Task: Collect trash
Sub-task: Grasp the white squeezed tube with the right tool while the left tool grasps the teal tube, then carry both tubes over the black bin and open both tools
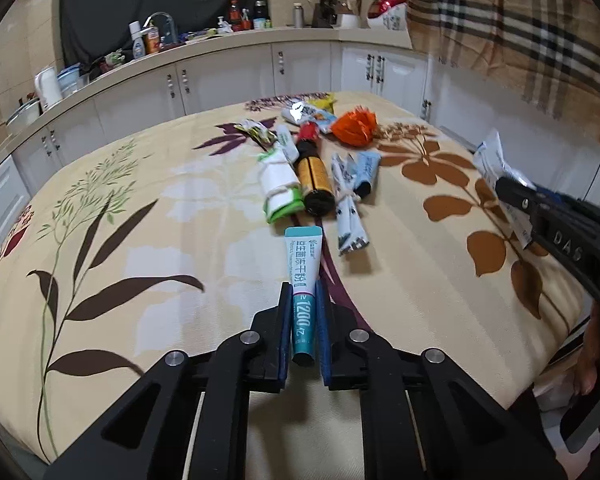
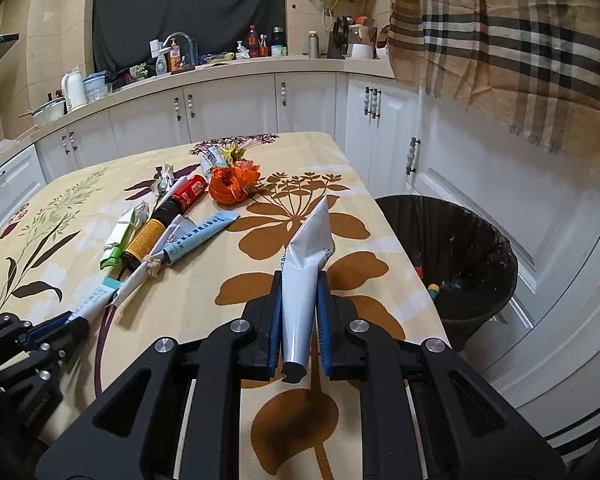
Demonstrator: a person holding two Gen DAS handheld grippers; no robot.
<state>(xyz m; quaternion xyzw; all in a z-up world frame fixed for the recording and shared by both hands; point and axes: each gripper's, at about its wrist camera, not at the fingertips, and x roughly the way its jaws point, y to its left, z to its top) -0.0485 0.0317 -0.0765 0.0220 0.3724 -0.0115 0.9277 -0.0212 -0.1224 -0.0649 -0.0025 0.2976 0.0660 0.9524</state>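
White kitchen cabinets [image 2: 228, 108] curve behind a table under a cream floral tablecloth [image 1: 148, 208], where the trash lies scattered. Taking the tipped-over dark glass bottle with a yellow label and red cap [image 1: 314, 172] as the landmark: a green-and-white folded packet [image 1: 280, 188] lies just beside it, a crumpled orange plastic bag [image 1: 354, 126] sits beyond its cap, and white and pale blue tubes [image 1: 356, 184] lie on its other side.

Nearer the camera than the bottle's base, the left gripper [image 1: 303, 292] angles down toward the cloth, its jaws clamped on a teal-and-white toothpaste tube [image 1: 300, 264] whose far end rests on the tablecloth.

Well to the side of the bottle, the right gripper [image 2: 299, 280] also points downward, pressed tight on a plain white squeezed tube [image 2: 306, 256] that sticks up above the table edge, near a black wicker bin [image 2: 460, 264] on the floor.
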